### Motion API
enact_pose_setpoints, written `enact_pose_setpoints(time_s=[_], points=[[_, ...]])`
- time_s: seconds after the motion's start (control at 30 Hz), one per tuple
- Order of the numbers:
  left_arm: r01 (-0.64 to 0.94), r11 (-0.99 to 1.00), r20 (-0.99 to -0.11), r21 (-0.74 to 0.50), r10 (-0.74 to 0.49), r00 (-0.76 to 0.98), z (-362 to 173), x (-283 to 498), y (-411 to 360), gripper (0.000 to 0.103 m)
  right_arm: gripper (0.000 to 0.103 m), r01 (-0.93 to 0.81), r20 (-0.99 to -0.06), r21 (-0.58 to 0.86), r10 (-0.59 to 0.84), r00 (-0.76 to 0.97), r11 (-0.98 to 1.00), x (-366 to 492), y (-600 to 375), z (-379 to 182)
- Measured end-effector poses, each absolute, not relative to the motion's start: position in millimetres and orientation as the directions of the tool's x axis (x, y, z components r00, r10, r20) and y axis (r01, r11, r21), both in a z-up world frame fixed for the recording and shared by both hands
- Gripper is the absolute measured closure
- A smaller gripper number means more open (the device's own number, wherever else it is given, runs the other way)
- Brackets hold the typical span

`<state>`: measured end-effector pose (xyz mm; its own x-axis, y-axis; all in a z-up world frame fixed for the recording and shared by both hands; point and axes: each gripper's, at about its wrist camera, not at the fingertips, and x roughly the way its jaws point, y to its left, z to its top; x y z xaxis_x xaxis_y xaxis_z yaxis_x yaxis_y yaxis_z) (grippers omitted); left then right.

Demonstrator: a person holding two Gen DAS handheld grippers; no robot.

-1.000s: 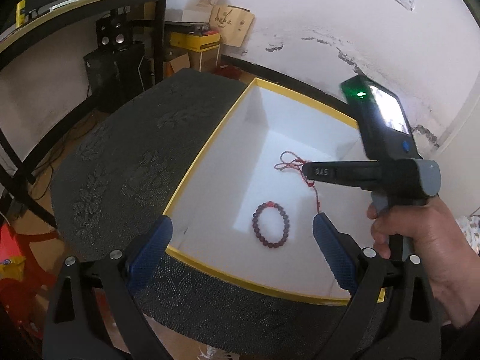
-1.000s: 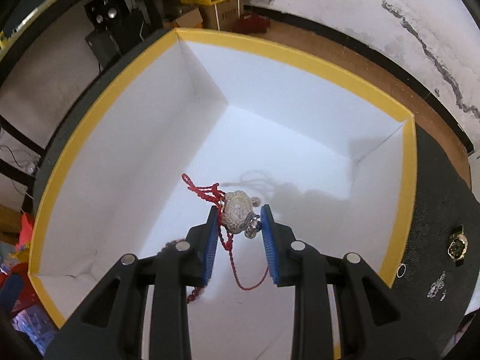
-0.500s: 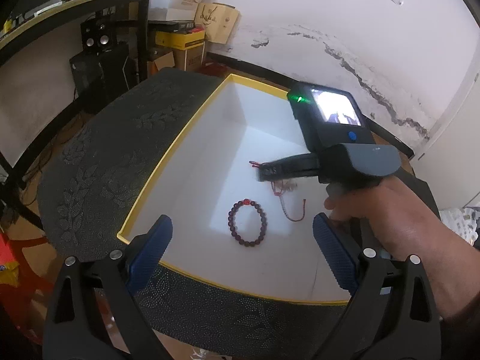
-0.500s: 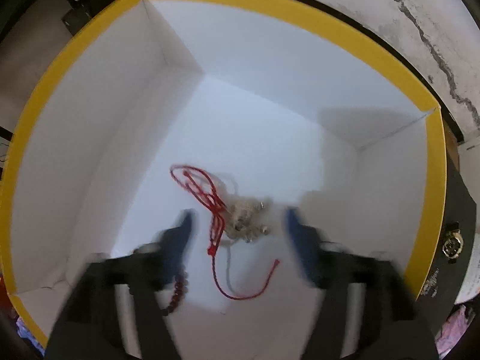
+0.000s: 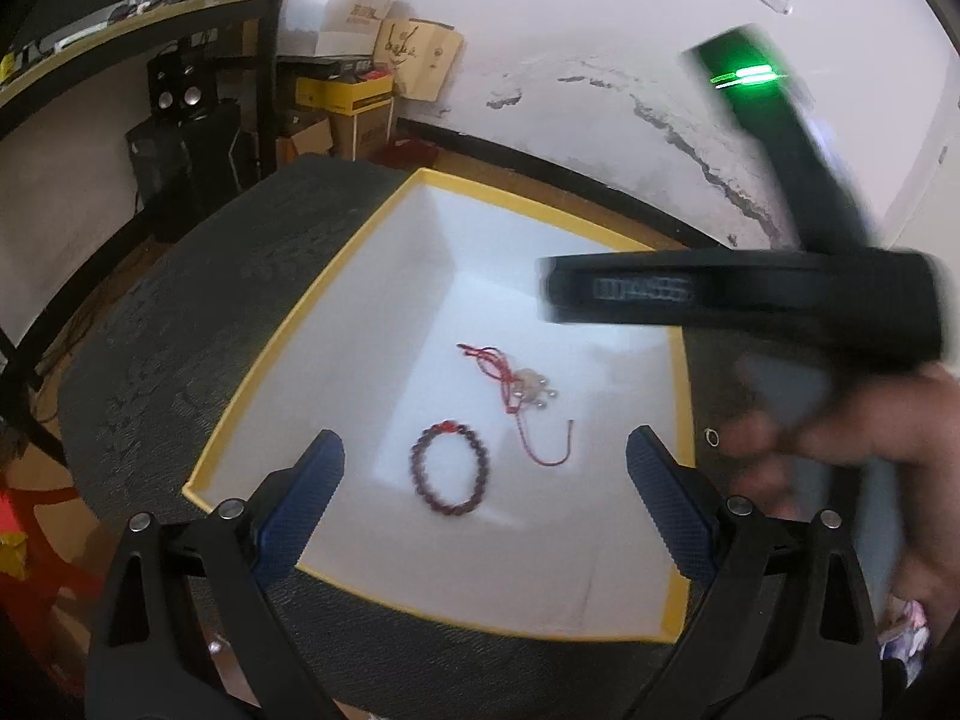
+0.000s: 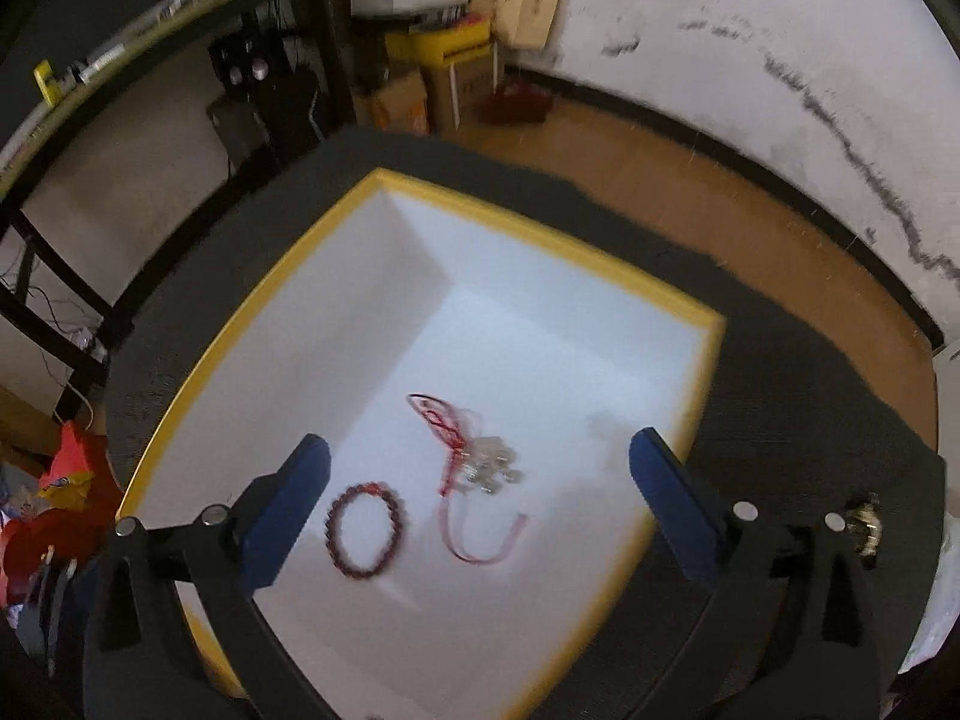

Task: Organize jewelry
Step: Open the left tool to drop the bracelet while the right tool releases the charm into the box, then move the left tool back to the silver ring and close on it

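Note:
A white box with a yellow rim (image 5: 258,354) (image 6: 240,324) sits on a dark patterned mat. On its floor lie a dark red bead bracelet (image 5: 449,468) (image 6: 365,528) and a silver pendant on a red cord (image 5: 528,396) (image 6: 480,462). My left gripper (image 5: 483,492) is open and empty, above the box's near edge. My right gripper (image 6: 480,498) is open and empty, high above the box; its body and hand (image 5: 780,312) show blurred at the right of the left wrist view.
A small ring (image 5: 712,436) and a gold watch (image 6: 864,525) lie on the dark mat (image 5: 180,312) right of the box. Beyond the mat are a desk with speakers (image 5: 180,96), cardboard boxes (image 5: 360,102) and a cracked white wall (image 6: 780,60).
My right gripper opened and let go of the silver pendant, which now lies on the box floor. It then rose up and back. The left gripper stayed open.

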<state>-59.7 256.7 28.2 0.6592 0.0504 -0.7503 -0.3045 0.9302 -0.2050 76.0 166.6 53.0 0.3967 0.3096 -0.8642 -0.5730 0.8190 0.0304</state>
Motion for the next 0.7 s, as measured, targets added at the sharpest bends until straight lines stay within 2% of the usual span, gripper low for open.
enact_pose_setpoints(time_s=[0.2, 0.47, 0.7], points=[[-0.239, 0.956, -0.744, -0.168, 0.036, 0.668, 29, -39, 216, 0.010, 0.007, -0.465, -0.807, 0.027, 0.293, 0.512, 0.885, 63, 53, 68], [-0.112, 0.989, -0.720, -0.094, 0.010, 0.694, 31, -7, 134, 0.010, 0.007, -0.164, -0.753, 0.029, 0.129, 0.645, 0.986, 41, -127, 38], [0.002, 0.999, -0.729, -0.041, -0.031, 0.684, 18, 26, 60, 0.010, 0.007, -0.030, -0.739, 0.033, 0.045, 0.672, 0.999, 28, -211, 15]])
